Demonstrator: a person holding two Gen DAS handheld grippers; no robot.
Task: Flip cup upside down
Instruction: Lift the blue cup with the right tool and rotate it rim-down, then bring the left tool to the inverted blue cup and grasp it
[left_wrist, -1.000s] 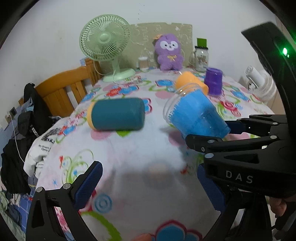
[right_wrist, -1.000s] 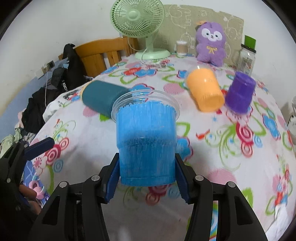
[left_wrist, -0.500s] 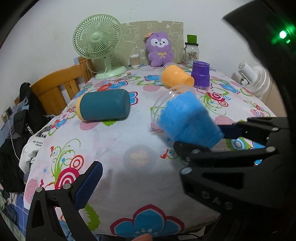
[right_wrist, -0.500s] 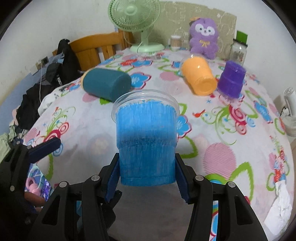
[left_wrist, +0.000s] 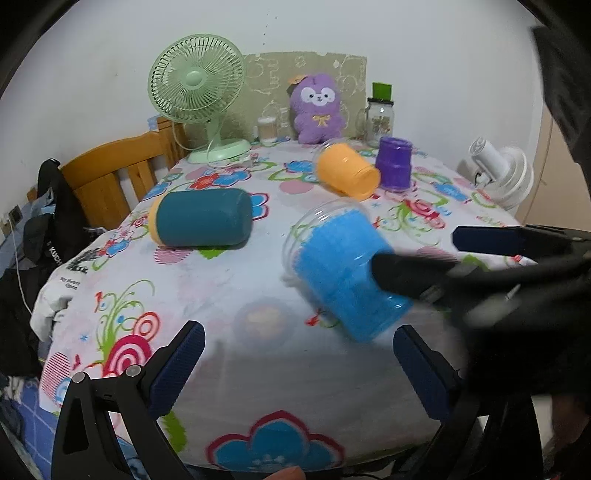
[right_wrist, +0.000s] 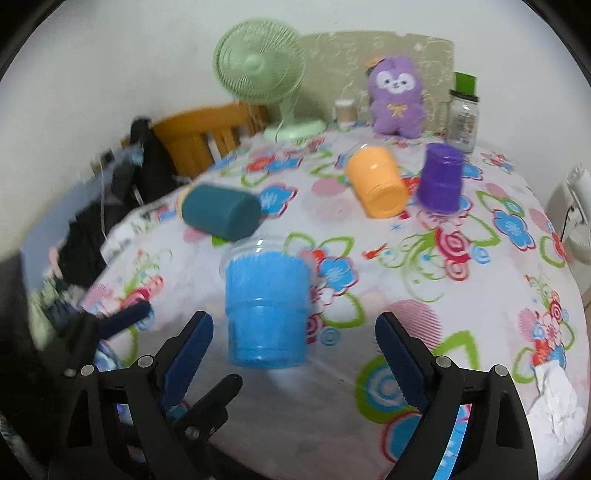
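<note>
The blue cup (right_wrist: 266, 312) with a clear rim lies tilted on the flowered tablecloth, rim pointing away from me. My right gripper (right_wrist: 295, 354) is open, its blue pads spread wide on both sides of the cup's base without touching it. In the left wrist view the blue cup (left_wrist: 347, 273) lies right of centre, with the blurred right gripper (left_wrist: 436, 258) behind its base. My left gripper (left_wrist: 295, 365) is open and empty at the table's near edge.
A teal cup (left_wrist: 203, 221) lies on its side at the left. An orange cup (left_wrist: 345, 171) lies tilted beside an upside-down purple cup (left_wrist: 394, 164). A green fan (left_wrist: 197, 92), a purple plush (left_wrist: 316, 109) and a jar (left_wrist: 380, 118) stand at the back. A wooden chair (left_wrist: 114, 173) is at the left.
My right gripper has opened and let go of the blue cup, which now lies on the table. Both grippers have drawn back towards the near edge.
</note>
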